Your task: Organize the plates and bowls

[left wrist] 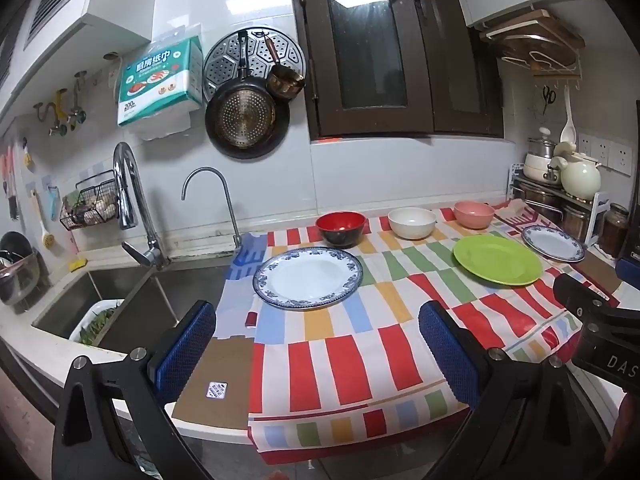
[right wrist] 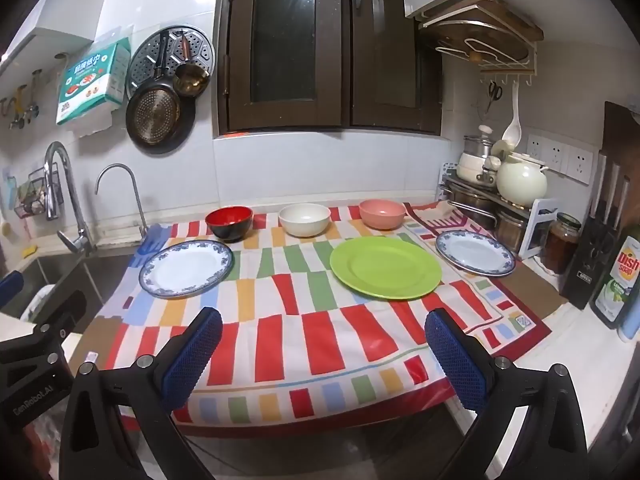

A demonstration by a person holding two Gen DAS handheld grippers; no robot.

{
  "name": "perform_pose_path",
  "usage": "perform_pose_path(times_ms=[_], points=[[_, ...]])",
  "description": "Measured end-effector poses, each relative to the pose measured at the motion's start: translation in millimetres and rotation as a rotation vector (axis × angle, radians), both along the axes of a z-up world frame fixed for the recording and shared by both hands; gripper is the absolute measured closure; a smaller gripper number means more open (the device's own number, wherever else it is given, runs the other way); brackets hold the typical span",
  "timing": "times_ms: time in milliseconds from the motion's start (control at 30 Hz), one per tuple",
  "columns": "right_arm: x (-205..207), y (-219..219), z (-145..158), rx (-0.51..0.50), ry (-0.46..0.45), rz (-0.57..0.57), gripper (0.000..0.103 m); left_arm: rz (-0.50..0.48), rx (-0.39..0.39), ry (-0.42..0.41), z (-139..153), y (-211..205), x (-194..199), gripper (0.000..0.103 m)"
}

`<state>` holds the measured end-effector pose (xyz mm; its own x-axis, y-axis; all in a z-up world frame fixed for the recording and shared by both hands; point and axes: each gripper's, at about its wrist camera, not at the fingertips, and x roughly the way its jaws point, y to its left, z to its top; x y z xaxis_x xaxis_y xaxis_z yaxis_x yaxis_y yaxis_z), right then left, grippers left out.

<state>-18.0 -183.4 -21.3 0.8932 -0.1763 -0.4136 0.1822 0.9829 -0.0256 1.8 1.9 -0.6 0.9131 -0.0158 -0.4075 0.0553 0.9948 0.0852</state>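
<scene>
On a striped cloth (left wrist: pixel 352 356) lie a blue-rimmed white plate (left wrist: pixel 307 278) (right wrist: pixel 186 274), a green plate (left wrist: pixel 497 260) (right wrist: pixel 385 268) and a second blue-rimmed plate (left wrist: pixel 554 243) (right wrist: pixel 475 253). Behind them stand a red-and-black bowl (left wrist: pixel 341 229) (right wrist: pixel 229 222), a white bowl (left wrist: pixel 412 222) (right wrist: pixel 305 219) and a pink bowl (left wrist: pixel 474 214) (right wrist: pixel 382 213). My left gripper (left wrist: pixel 318 354) hovers open over the cloth's front, short of the left plate. My right gripper (right wrist: pixel 324 356) is open too, in front of the green plate. Neither holds anything.
A sink (left wrist: pixel 120 300) with two taps (left wrist: pixel 132 200) lies left of the cloth. A rack with pots and a pale kettle (right wrist: pixel 520 184), a jar (right wrist: pixel 562 240), a knife block (right wrist: pixel 596 256) and dish soap (right wrist: pixel 618 280) crowd the right end. Pans (left wrist: pixel 244 120) hang on the wall.
</scene>
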Motion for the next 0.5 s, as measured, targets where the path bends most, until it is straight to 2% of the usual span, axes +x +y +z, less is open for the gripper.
perform_pose_path(times_ms=[500], points=[[-0.5,-0.6,0.3,0.0,0.004,0.0,0.001,0.011,0.005,-0.022,3.7,-4.2,-4.7,0.0]])
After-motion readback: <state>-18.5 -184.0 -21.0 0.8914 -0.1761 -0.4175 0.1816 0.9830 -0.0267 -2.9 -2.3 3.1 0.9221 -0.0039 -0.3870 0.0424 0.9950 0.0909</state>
